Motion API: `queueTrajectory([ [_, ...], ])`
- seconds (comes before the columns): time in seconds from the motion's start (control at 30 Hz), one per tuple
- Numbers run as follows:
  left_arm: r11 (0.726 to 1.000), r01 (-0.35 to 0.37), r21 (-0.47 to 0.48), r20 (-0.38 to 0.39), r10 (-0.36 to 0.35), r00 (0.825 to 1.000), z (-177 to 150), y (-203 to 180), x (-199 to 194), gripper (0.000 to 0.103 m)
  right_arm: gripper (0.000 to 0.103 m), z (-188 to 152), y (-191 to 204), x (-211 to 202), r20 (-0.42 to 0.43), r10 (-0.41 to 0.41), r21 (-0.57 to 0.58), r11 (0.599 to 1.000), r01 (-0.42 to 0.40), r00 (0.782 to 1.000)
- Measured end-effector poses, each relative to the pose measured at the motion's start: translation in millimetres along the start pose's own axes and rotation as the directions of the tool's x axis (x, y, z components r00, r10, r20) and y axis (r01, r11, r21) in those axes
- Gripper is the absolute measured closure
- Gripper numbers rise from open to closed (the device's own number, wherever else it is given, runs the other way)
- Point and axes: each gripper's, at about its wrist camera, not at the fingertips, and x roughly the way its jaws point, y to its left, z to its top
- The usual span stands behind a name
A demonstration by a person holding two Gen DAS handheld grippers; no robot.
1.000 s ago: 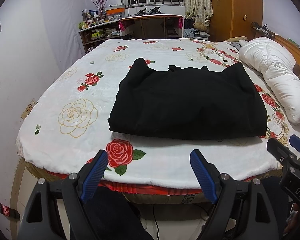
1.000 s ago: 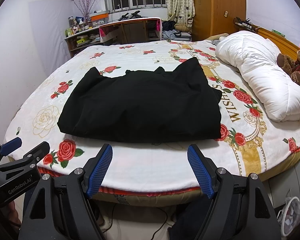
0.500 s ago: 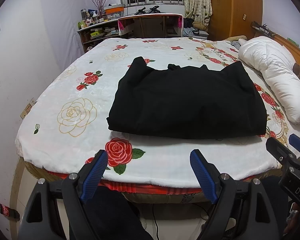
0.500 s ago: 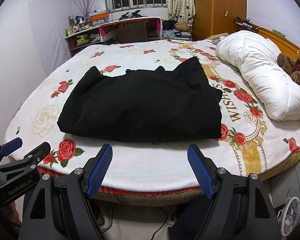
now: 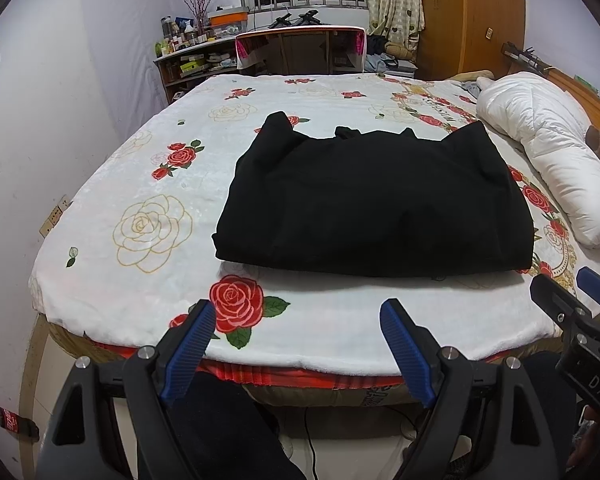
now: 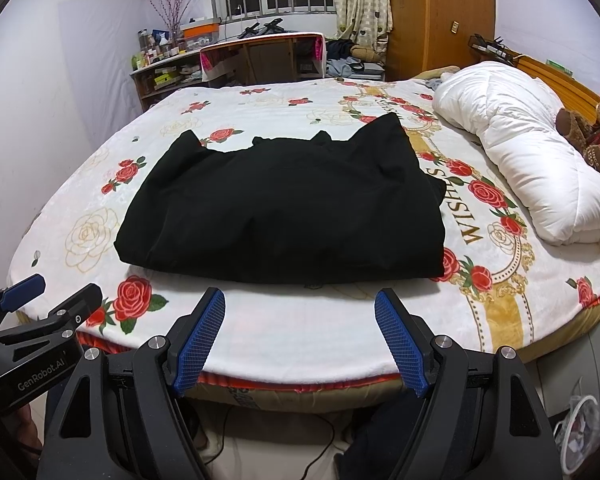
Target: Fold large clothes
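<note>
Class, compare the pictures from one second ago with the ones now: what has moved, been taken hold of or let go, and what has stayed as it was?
Almost nothing changed. The left claw crept slightly forward toward the bed; nothing was taken hold of or let go. The folded black garment lies as before, and the right claw stays open, like the left, short of the garment.

Both hand-held grippers agape, empty.

Home bedroom; bed; quilt
</note>
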Motion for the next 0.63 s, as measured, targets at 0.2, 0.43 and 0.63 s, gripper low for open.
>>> queueTrajectory([
  [0.2, 1.000, 0.002, 0.002, -0.003, -0.002, 1.000, -0.9, -0.3, 1.3, 0.017, 0.026, -1.0, 0.4, 0.0, -0.001, 0.000, 0.000, 1.000, 0.000, 1.000],
  [0.43, 1.000, -0.016, 0.005, 0.005, 0.016, 1.000, -1.4, -1.0, 1.9, 0.017, 0.026, -3.1, 1.7, 0.1, -0.003, -0.001, 0.000, 1.000, 0.001, 1.000],
  [0.63, 1.000, -0.004, 0.003, 0.006, 0.004, 1.000, -0.8, -1.9, 4.3, 0.017, 0.026, -7.0, 2.3, 4.0, -0.013, 0.000, -0.002, 1.000, 0.000, 1.000],
])
